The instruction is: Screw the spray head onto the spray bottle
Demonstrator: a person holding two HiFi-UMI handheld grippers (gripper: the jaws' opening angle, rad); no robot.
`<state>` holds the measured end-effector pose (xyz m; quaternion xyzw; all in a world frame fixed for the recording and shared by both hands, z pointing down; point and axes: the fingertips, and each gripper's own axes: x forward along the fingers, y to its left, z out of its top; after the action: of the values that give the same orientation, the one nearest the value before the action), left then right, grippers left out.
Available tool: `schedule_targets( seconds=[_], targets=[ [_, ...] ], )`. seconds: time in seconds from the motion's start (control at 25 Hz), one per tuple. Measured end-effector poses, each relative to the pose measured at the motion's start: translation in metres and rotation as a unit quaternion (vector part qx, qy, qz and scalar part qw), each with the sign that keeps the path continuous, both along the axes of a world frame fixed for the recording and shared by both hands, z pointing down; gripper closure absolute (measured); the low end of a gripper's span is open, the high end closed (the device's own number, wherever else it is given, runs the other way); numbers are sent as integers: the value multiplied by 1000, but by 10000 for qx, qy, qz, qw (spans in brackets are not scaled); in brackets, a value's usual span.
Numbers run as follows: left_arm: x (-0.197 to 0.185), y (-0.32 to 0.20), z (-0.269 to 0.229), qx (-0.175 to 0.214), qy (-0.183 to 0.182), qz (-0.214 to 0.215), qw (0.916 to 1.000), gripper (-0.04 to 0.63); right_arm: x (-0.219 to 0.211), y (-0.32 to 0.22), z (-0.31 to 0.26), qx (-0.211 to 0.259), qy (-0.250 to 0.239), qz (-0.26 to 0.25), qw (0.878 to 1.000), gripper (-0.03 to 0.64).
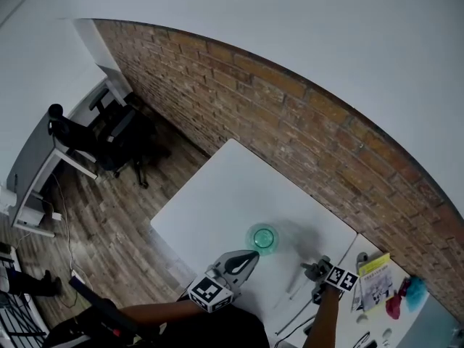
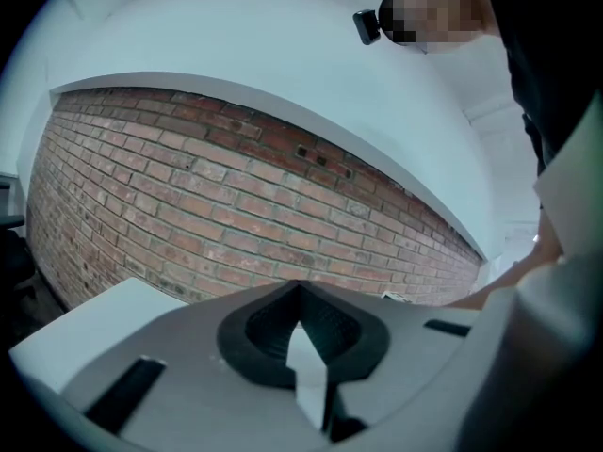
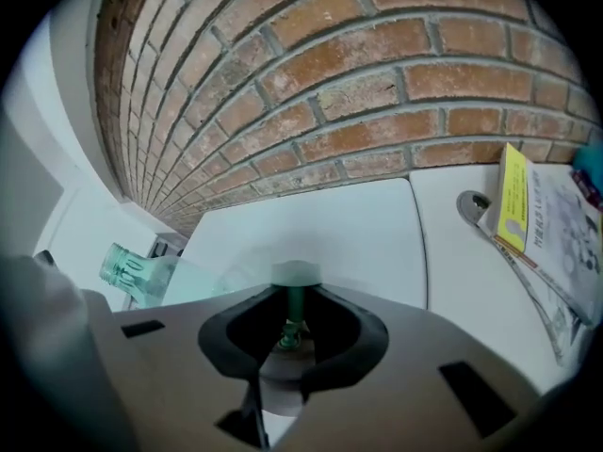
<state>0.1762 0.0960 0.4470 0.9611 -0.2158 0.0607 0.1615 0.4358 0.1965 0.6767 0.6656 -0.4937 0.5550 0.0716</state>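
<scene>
Spray bottle (image 1: 262, 238) stands on white table (image 1: 217, 194), lower centre, just beyond your left gripper (image 1: 252, 256), whose jaws are fully together and empty. Your right gripper (image 1: 314, 270), lower right, is clamped on spray head (image 3: 295, 299).

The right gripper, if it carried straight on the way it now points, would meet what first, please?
Most likely the white table top, beyond the right gripper and the green-stemmed spray head it holds; the clear green bottle stands off to the left. Depth is unclear.
</scene>
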Motion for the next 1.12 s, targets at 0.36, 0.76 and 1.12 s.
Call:
schedule_targets(
  seconds=[0.36, 0.76, 1.12],
  targets=[
    [-11, 13, -10, 77, 107, 191, 9997, 596, -9, 10, -38, 631, 378, 219, 9970, 549],
    [-19, 23, -20, 243, 233, 486, 9983, 595, -28, 14, -93, 1273, 1303, -159, 9831, 550],
    [-20, 28, -30, 418, 290, 653, 9966, 596, -43, 15, -134, 1916, 1768, -180, 9652, 551]
  ],
)
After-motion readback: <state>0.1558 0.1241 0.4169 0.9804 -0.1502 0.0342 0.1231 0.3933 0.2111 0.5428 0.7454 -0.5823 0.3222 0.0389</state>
